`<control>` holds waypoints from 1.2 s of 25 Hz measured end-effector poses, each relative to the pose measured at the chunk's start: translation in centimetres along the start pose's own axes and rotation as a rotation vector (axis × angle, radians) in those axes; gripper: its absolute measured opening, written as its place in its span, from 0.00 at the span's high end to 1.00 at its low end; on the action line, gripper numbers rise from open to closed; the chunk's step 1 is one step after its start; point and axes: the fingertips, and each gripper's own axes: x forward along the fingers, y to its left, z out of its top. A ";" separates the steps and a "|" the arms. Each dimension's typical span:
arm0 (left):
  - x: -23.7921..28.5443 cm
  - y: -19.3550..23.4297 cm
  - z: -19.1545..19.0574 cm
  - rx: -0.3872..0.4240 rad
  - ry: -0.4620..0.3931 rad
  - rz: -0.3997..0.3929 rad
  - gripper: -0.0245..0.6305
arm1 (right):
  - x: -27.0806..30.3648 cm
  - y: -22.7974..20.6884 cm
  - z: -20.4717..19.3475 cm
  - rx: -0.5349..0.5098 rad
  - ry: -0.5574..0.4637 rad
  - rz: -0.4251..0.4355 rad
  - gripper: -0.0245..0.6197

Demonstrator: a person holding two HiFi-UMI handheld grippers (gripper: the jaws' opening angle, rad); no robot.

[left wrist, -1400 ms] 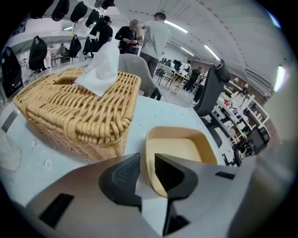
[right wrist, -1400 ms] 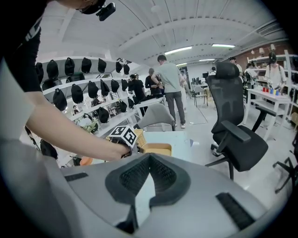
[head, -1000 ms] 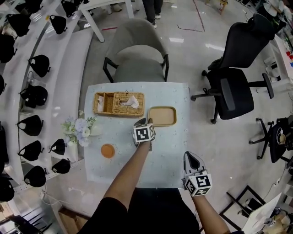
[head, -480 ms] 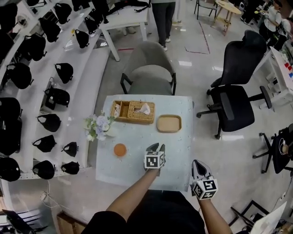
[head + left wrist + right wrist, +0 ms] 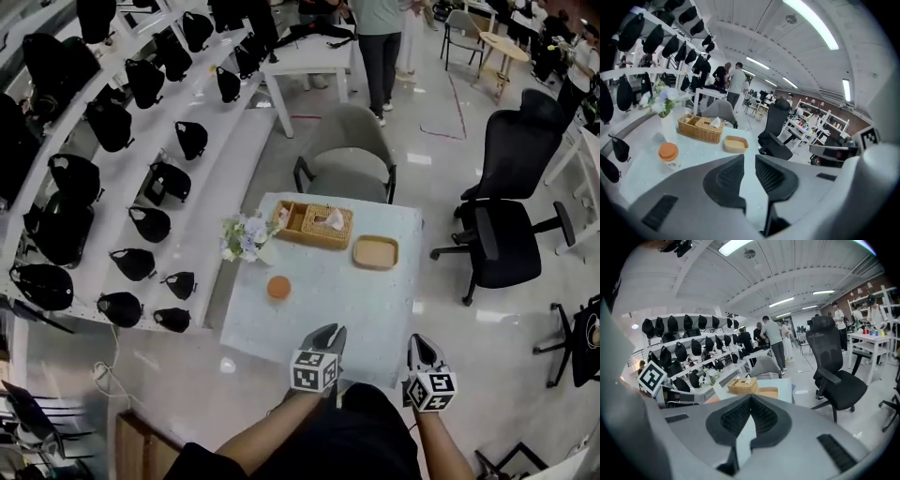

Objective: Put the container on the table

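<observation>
The container [image 5: 375, 252] is a shallow tan tray lying on the pale table [image 5: 328, 309], right of the wicker basket; it also shows in the left gripper view [image 5: 736, 143] and the right gripper view [image 5: 768, 392]. My left gripper [image 5: 330, 332] hovers over the table's near edge, far from the container, its jaws a narrow gap apart with nothing between them [image 5: 749, 159]. My right gripper [image 5: 419, 342] hangs just off the near right corner, its tips touching and empty [image 5: 750, 398].
On the table stand a wicker basket with tissues [image 5: 314, 225], a vase of flowers [image 5: 246, 237] and an orange-lidded jar [image 5: 278, 287]. A grey chair [image 5: 349, 164] is behind the table, a black office chair [image 5: 502, 244] to its right, and shelves of black helmets [image 5: 112, 187] to its left.
The left gripper has drawn back from beside the container to the table's near edge. The right gripper stays by the near right corner. The head view has pulled back, so the table looks smaller.
</observation>
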 end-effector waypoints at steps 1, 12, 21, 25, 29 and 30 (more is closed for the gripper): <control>-1.6 0.1 0.1 0.006 -0.022 0.012 0.86 | 0.0 0.7 0.0 -0.005 -0.001 0.022 0.96; -11.9 1.3 4.6 0.072 -0.232 0.006 0.95 | -2.8 5.6 4.9 -0.137 -0.104 0.049 0.96; -17.0 6.6 10.4 0.076 -0.370 -0.031 0.95 | -4.4 9.2 9.5 -0.192 -0.199 -0.073 0.96; -18.4 8.6 11.8 0.053 -0.414 -0.039 0.95 | -3.8 11.8 11.0 -0.214 -0.242 -0.095 0.96; -19.6 9.9 12.3 0.106 -0.420 -0.045 0.95 | -3.5 14.0 11.0 -0.218 -0.262 -0.120 0.96; -19.9 10.2 12.4 0.120 -0.420 -0.048 0.95 | -3.5 14.3 11.0 -0.217 -0.265 -0.126 0.96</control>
